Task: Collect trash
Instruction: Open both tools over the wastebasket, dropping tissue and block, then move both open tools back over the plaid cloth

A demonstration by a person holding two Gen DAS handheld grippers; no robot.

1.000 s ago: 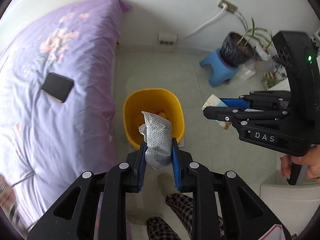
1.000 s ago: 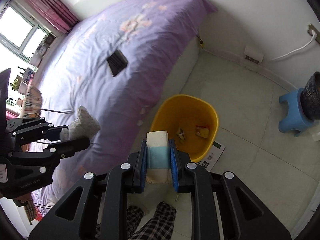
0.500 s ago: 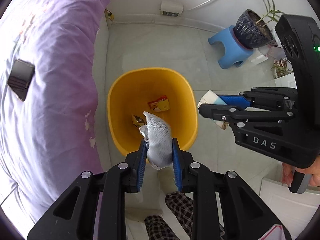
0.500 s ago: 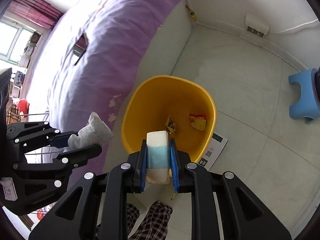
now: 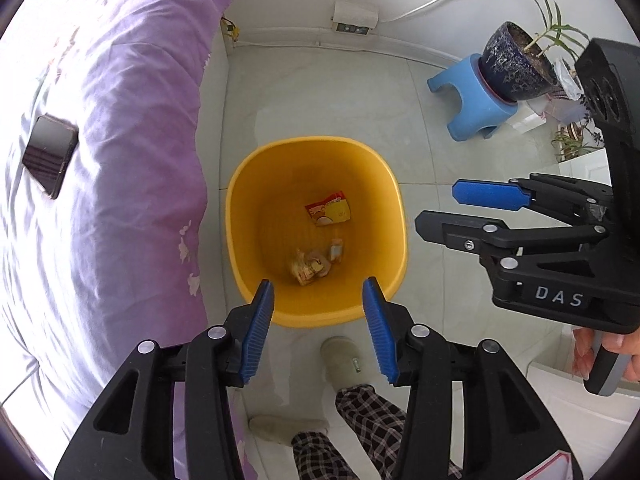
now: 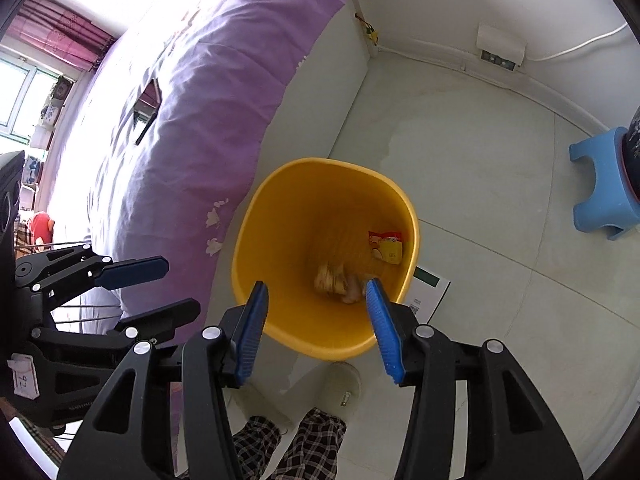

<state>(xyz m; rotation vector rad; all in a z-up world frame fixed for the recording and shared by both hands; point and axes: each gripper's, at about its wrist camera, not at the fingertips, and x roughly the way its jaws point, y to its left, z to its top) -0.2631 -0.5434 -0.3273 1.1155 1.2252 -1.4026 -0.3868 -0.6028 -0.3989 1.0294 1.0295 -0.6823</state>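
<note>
A yellow trash bin (image 5: 256,184) stands on the floor beside the bed, seen from above; it also shows in the right wrist view (image 6: 276,184). A red and yellow wrapper (image 5: 329,209) and crumpled yellowish scraps (image 5: 307,266) lie at its bottom. My left gripper (image 5: 319,294) is open and empty over the bin's near rim. My right gripper (image 6: 316,294) is open and empty, also over the near rim. The right gripper shows in the left wrist view (image 5: 436,208) just right of the bin. The left gripper shows in the right wrist view (image 6: 180,286) left of the bin.
A bed with a purple cover (image 5: 100,160) lies to the left, with a dark phone (image 5: 50,154) on it. A blue stool (image 5: 468,98) with a potted plant (image 5: 516,66) stands at the back right. A printed paper (image 6: 430,290) lies under the bin. My slippered feet (image 5: 340,362) are below.
Both grippers have opened over the bin. The grey cloth has left the left gripper and the white and blue sponge has left the right; neither can be made out in the bin.
</note>
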